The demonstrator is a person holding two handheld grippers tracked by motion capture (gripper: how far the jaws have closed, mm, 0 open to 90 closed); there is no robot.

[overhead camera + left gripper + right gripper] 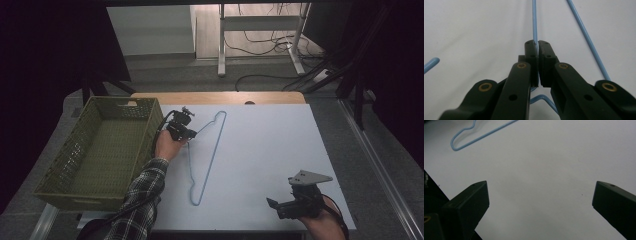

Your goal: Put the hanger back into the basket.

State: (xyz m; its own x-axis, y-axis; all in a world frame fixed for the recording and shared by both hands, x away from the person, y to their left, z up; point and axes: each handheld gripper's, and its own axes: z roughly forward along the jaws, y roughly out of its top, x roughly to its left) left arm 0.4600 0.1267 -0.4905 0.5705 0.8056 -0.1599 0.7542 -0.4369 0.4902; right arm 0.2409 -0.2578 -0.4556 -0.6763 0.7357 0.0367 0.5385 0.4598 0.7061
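High view shows a blue wire hanger [209, 150] lying flat on the white bench [270, 160], its long axis running from the far side toward the person. The left tool [186, 131] sits at the hanger's left side, near the hook. Left gripper view has the two black jaws pressed together on a straight run of the hanger wire [534, 22], so the left tool [538, 45] is closed on the hanger. The right tool [280, 206] rests near the bench's near-right corner, well apart from the hanger; in the right gripper view its jaws stand wide apart over bare bench with nothing between them [540, 195], and the hanger's end [461, 141] lies farther off.

The step in hand looks like lifting the hanger, probably toward the green basket [60, 170] at the left. The wire is thin and slippery, so the pinch should stay firm and centred in the pads; a slow, level lift would keep the long frame from swinging. The hook tip [431, 63] lies just beside the grip and could snag the basket's mesh wall.

Room is generous to the right and near side. Leftward, the basket's rim stands close to the left hand [167, 145], so the hanger must rise above that rim before crossing.
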